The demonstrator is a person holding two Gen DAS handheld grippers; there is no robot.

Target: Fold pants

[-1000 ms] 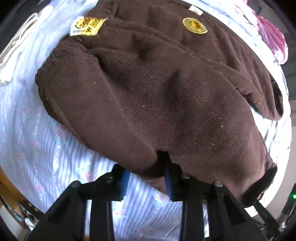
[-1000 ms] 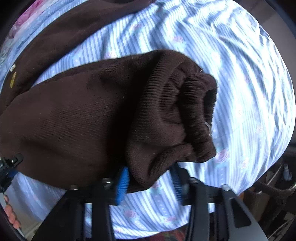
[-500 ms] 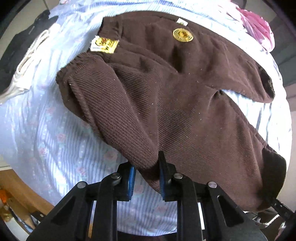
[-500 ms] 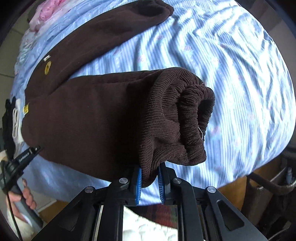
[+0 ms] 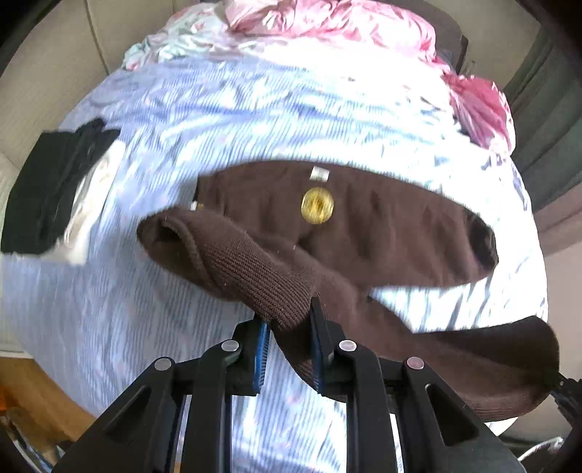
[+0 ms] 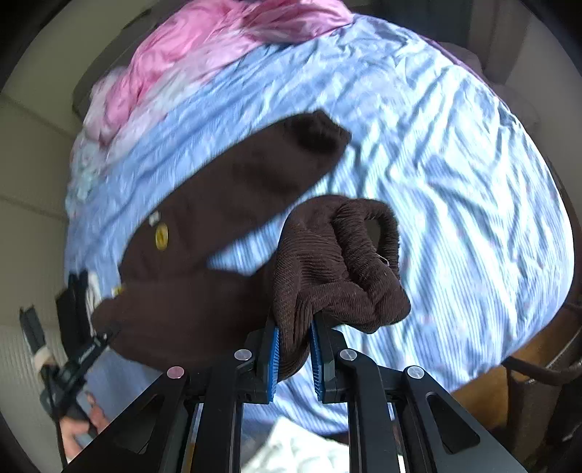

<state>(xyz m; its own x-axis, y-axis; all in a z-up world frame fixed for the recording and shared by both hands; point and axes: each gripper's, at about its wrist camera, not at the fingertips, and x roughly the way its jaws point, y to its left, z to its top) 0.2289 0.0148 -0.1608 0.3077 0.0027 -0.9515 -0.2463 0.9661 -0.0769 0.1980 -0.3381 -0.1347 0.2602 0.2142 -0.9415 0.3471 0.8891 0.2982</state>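
Note:
Brown knit pants (image 5: 382, 233) with a round gold badge (image 5: 317, 205) lie across a blue striped bed sheet (image 5: 254, 120). My left gripper (image 5: 287, 327) is shut on the ribbed waist end of the near leg and holds it up off the sheet. In the right wrist view my right gripper (image 6: 294, 329) is shut on the bunched ribbed cuff (image 6: 338, 262) of the same leg, also raised. The far leg (image 6: 254, 174) still lies flat on the sheet (image 6: 454, 182). At the left of that view a hand (image 6: 78, 431) holds the left gripper (image 6: 100, 342) against the fabric's other end.
Crumpled pink bedding (image 5: 327, 22) is piled at the head of the bed. A black garment (image 5: 54, 182) with something white beside it lies at the left edge. The wooden bed frame (image 5: 36, 393) shows below the sheet, and dark bag straps (image 6: 538, 374) hang at the right.
Both grippers closed on the near leg's edge and rose well above the bed. The leg came up with them and now hangs between them; more of the bed is in view.

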